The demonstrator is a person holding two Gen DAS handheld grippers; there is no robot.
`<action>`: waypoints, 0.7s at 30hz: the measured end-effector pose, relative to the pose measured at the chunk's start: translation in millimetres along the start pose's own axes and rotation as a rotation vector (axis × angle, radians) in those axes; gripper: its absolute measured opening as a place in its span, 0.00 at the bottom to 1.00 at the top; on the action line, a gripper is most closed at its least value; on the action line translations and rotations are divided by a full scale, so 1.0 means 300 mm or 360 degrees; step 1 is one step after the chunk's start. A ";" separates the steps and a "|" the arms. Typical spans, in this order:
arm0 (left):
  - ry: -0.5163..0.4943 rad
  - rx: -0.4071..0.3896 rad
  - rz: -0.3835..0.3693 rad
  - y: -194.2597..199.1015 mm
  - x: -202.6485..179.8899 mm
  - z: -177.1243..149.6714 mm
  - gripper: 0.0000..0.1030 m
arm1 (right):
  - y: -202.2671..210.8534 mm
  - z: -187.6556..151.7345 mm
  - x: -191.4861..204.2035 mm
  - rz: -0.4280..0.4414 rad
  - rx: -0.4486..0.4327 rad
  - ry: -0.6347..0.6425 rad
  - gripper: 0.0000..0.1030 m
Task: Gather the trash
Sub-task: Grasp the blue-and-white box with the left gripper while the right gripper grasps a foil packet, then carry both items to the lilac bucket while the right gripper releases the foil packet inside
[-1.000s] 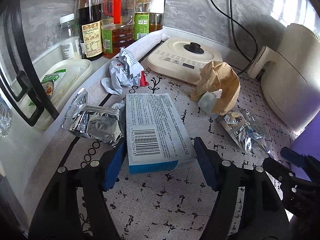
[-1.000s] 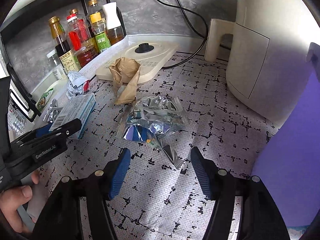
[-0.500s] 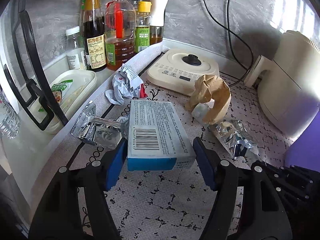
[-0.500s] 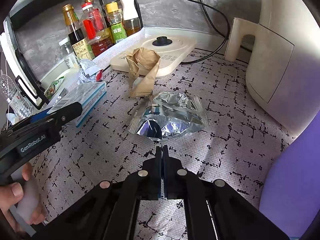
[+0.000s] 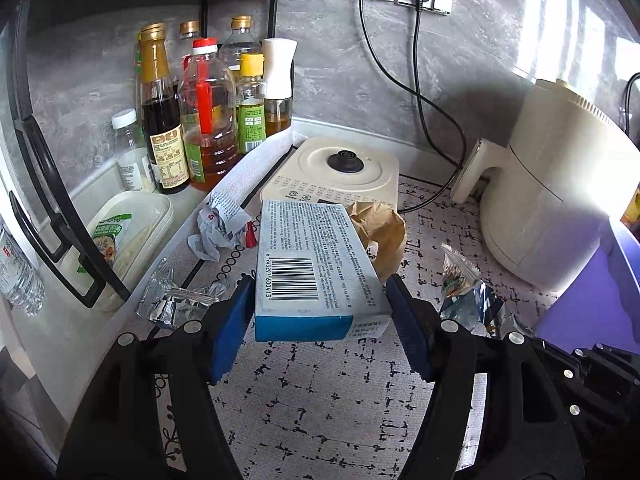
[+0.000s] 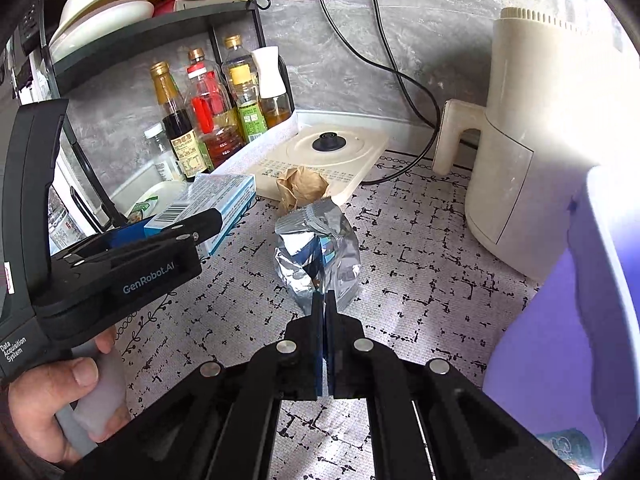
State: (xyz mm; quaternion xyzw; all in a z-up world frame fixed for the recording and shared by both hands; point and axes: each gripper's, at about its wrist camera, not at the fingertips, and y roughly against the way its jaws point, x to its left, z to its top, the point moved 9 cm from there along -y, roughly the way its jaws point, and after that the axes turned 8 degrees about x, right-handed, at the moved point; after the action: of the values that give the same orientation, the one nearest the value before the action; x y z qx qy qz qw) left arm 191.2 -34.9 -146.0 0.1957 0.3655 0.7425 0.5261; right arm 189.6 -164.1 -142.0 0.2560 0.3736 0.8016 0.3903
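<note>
The left gripper (image 5: 320, 312) is pinching a blue-and-white box (image 5: 316, 272) between its fingers (image 5: 230, 332), holding it above the counter (image 5: 320, 400) at frame centre. The right gripper (image 6: 325, 308) is squeezing its fingers together on a silver foil wrapper (image 6: 320, 248), which is hanging mid-frame. A crumpled brown paper bag (image 6: 302, 188) is lying just behind.

The left gripper (image 5: 320, 316) clamps a blue-and-white cardboard box (image 5: 312, 268) (raised off the mat). The right gripper (image 6: 325, 308) pinches a crumpled silver foil packet (image 6: 320, 248), jaws together.
</note>
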 end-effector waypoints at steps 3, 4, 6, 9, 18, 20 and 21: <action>-0.0041 -0.0039 -0.0018 0.036 -0.024 0.038 0.65 | 0.045 0.029 -0.001 -0.0010 -0.0062 -0.0015 0.02; -0.0053 -0.0055 -0.0022 0.050 -0.029 0.053 0.65 | 0.060 0.038 0.001 -0.0012 -0.0083 -0.0023 0.02; -0.0082 -0.0090 -0.0028 0.080 -0.040 0.082 0.65 | 0.090 0.058 0.007 -0.0016 -0.0124 -0.0039 0.02; -0.0120 -0.0137 -0.0044 0.121 -0.053 0.124 0.65 | 0.139 0.090 0.018 -0.0022 -0.0193 -0.0054 0.02; -0.0218 -0.0258 -0.0130 0.229 -0.103 0.224 0.65 | 0.300 0.177 0.040 -0.0087 -0.0398 -0.0113 0.02; -0.0241 -0.0281 -0.0157 0.250 -0.120 0.239 0.65 | 0.337 0.188 0.038 -0.0103 -0.0434 -0.0127 0.02; -0.0254 -0.0292 -0.0168 0.259 -0.128 0.245 0.65 | 0.355 0.192 0.033 -0.0114 -0.0451 -0.0138 0.02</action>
State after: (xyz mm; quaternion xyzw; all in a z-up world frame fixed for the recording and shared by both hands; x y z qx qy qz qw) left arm 205.7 -59.6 -36.0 0.1857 0.2627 0.7261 0.6076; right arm 178.2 -177.2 -21.7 0.2191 0.2484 0.8201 0.4667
